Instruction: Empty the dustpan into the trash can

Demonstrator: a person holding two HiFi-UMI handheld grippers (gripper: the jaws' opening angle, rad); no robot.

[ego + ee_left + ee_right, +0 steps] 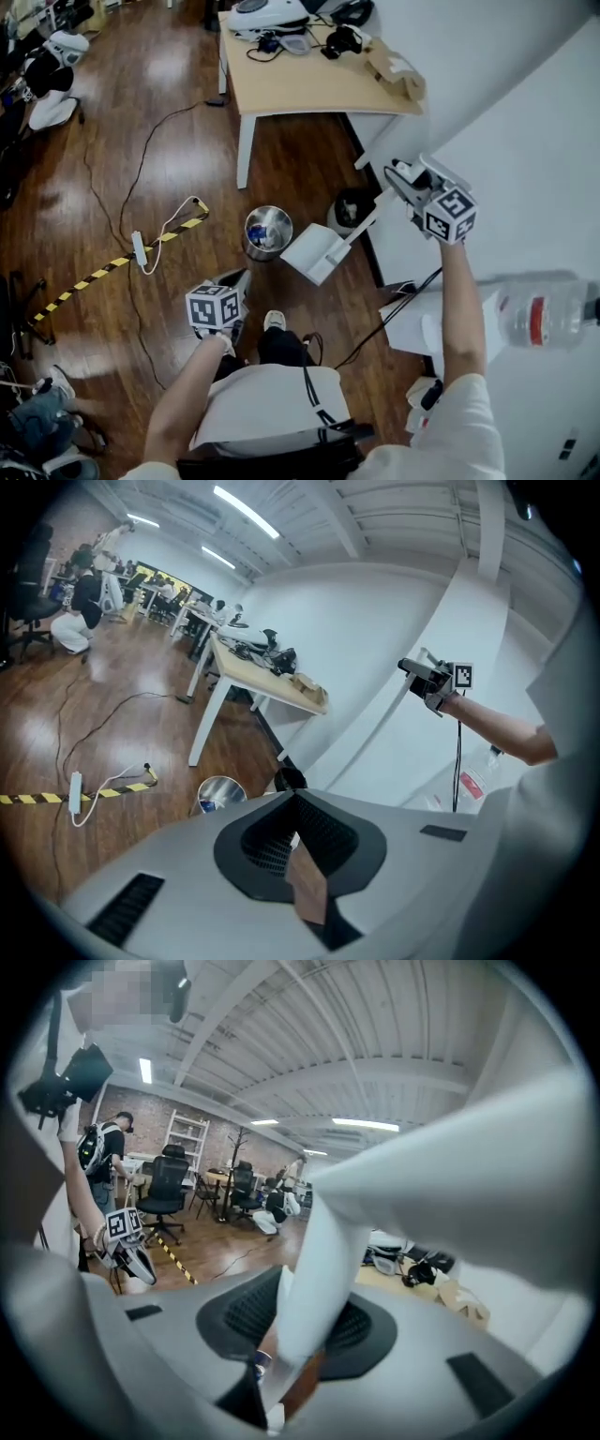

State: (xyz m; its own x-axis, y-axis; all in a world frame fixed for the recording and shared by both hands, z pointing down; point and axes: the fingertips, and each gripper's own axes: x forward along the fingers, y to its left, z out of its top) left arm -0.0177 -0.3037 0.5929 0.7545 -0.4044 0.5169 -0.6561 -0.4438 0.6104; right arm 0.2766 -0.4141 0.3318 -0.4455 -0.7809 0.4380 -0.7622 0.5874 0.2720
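Note:
A white long-handled dustpan [314, 251] hangs tilted just right of the small silver trash can [268, 232], its pan close to the can's rim. My right gripper [398, 180] is raised near the white wall and shut on the dustpan's handle [370, 214]. In the right gripper view the white handle [319, 1269] runs down between the jaws. My left gripper [236, 286] is low, just in front of the can, its jaws together and empty. The left gripper view shows the can [217, 792] on the floor ahead and the right gripper [422, 675] up high.
A wooden table [281, 89] with devices and a paper bag stands beyond the can. A black round object [352, 208] sits by the wall. A power strip [139, 248] with cables and striped tape [112, 264] lie on the floor at left. A water bottle [544, 314] is at right.

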